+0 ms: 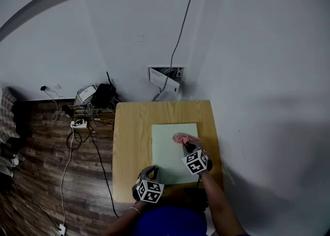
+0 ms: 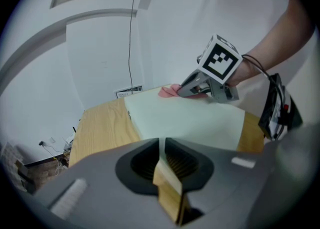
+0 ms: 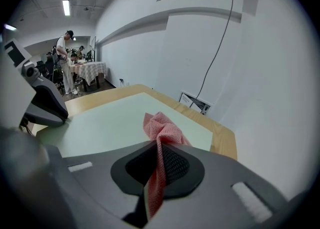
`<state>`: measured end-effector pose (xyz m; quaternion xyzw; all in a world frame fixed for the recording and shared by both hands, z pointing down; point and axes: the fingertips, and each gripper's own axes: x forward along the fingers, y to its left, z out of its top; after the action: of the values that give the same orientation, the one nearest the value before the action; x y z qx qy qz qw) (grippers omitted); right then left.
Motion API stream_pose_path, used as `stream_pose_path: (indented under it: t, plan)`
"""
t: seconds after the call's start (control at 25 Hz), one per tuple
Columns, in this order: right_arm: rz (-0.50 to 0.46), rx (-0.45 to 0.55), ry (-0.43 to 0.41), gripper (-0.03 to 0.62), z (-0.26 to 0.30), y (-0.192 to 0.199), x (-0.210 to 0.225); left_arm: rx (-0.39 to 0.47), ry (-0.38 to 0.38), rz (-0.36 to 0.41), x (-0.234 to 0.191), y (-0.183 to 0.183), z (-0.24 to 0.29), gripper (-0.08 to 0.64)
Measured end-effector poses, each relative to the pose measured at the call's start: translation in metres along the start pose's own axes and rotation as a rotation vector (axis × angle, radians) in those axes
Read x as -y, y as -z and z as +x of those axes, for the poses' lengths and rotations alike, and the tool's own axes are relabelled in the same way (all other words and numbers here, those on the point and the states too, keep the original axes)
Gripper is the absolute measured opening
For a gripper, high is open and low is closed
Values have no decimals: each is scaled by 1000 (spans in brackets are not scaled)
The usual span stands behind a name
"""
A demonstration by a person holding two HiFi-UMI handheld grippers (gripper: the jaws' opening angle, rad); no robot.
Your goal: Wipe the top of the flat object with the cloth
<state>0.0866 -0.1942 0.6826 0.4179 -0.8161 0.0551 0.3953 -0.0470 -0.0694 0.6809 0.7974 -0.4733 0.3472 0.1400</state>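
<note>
A pale green flat board (image 1: 172, 160) lies on a small wooden table (image 1: 131, 142). A pink mesh cloth (image 1: 180, 138) rests on the board's far part, and my right gripper (image 1: 188, 146) is shut on it. In the right gripper view the cloth (image 3: 160, 125) runs up from between the jaws and bunches onto the board (image 3: 115, 123). My left gripper (image 1: 153, 171) sits at the board's near left corner. In its own view its jaws (image 2: 162, 148) are closed on a thin tan edge, with the board (image 2: 185, 120) just ahead. The right gripper (image 2: 186, 91) and the cloth (image 2: 169, 91) show at the board's far side.
The table stands in a corner against white walls. A wall box (image 1: 166, 78) with a cable running up is behind it. A power strip (image 1: 79, 123), devices and loose cables lie on the wooden floor to the left. People stand far off in the room (image 3: 65, 58).
</note>
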Motion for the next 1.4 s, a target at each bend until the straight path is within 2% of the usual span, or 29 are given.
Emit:
stream_pose_path:
  t: [0.28,0.56,1.12,1.4]
  plan:
    - [34,-17,49,14,-9,14,17,0,1,5,0,0,0,26]
    - [109,-12,80,14,-15,25,29,4,0,6,1,0,0,26]
    - [131,-3,96,14,-14,26,29,6,0,5,1,1,1,25]
    - [245,79,94,15,-28,15,29,7,1,8,0,-1,-2,23]
